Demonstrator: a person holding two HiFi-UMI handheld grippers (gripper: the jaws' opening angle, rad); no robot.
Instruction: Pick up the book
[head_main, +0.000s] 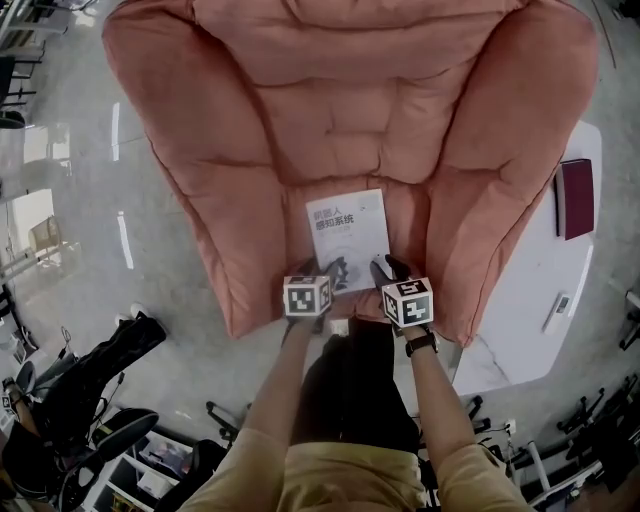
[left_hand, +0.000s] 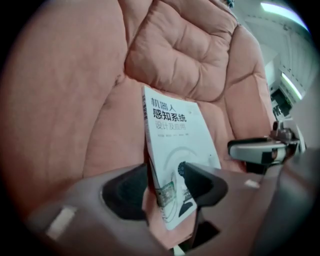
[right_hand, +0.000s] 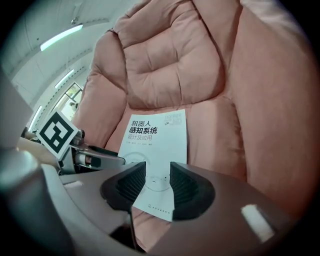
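The book (head_main: 347, 238) lay face up on the seat of the pink armchair (head_main: 250, 150), its near edge toward us and both grippers at that edge. In the left gripper view the left gripper (left_hand: 165, 182) had its jaws drawn in on the book's (left_hand: 175, 140) near left corner. One pad pressed on the cover and the other sat behind the spine edge, which was tipped up off the cushion. A fold of pink fabric showed just below the corner, between the jaws. The right gripper (right_hand: 157, 182) stood with its jaws a narrow gap apart and held nothing. We saw the cover (right_hand: 155, 145) through that gap, and it lay flat on the seat there.

We judged it a thin paperback: light, with a smooth cover that might slip, and floppy (one corner grip would let the far end droop). The soft cushion gave under it, so a jaw could slide beneath an edge easily. We thought the best hold was along the spine side, where the pages are bound and stiffest, with the right gripper taking the near edge for support.
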